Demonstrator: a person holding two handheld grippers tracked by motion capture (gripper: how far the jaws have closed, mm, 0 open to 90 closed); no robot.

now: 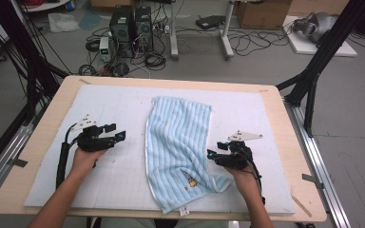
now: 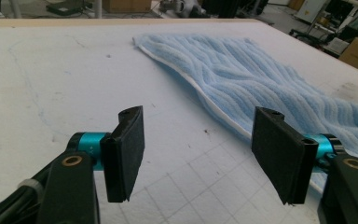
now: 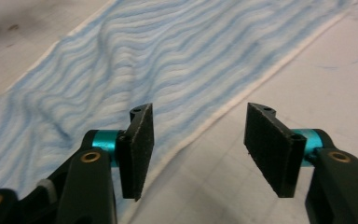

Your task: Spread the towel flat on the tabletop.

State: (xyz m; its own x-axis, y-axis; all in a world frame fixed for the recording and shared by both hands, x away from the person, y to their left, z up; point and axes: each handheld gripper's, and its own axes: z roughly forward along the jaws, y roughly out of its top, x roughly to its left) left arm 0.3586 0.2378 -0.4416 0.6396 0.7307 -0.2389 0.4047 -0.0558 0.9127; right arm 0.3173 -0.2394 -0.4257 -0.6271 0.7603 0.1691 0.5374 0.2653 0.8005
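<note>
Left of the light blue striped towel (image 1: 180, 147), well apart from its white-edged border, the left gripper (image 1: 116, 132) hovers over the white mat (image 1: 123, 175) with its jaws spread wide and nothing between them. The towel lies lengthwise across the mat's middle, its near end rumpled. At the towel's right edge sits the right gripper (image 1: 211, 154), jaws wide apart and empty, one over the fabric, one over the mat.

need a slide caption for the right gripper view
Open right gripper poised over the white-trimmed edge of a blue striped towel on a white mat.
</note>
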